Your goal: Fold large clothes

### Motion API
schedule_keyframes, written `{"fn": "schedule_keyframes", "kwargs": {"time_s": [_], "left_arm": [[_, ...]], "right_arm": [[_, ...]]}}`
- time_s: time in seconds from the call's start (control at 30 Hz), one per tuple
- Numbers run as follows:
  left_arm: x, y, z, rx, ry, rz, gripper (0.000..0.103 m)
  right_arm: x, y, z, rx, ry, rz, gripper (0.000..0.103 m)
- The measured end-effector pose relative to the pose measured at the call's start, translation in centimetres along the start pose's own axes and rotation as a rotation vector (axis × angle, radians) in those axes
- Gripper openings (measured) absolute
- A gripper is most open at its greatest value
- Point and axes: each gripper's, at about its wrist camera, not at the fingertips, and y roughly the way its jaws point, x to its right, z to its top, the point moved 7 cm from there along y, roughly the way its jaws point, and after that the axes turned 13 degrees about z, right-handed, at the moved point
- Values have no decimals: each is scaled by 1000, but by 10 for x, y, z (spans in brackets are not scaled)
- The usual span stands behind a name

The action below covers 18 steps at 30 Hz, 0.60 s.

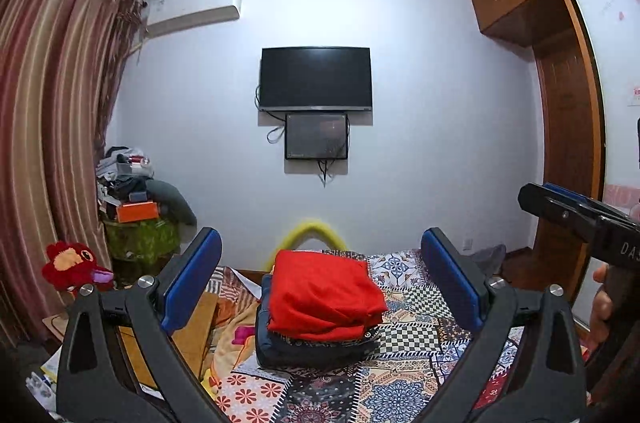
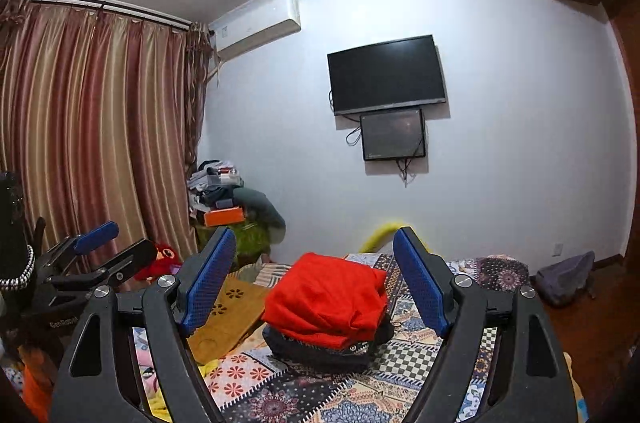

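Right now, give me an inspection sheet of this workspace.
Surface: bed under a patchwork cover.
Job's things: folded red garment on top of a dark folded pile, mid-bed.
Clutter: wooden tray on the bed's left side; red plush; heap with an orange box in the corner; grey bag on the floor.
Grippers: left gripper open, empty; right gripper open, empty; both clear of the pile.
Cables: loose wires below the TV and small screen.
Surroundings: curtains, air conditioner, wardrobe.
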Motion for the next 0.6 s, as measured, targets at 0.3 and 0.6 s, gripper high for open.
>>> {"fn": "schedule_keyframes", "kwargs": {"time_s": [0.3, 0.6], "left_arm": [[0, -24, -14, 0, -19, 40, 102], [-7, -26, -22, -21, -33, 70, 103]], "right_arm": [[-8, -3, -13, -19, 10, -33, 87], [-8, -8, -18, -32, 9, -64, 94]]}}
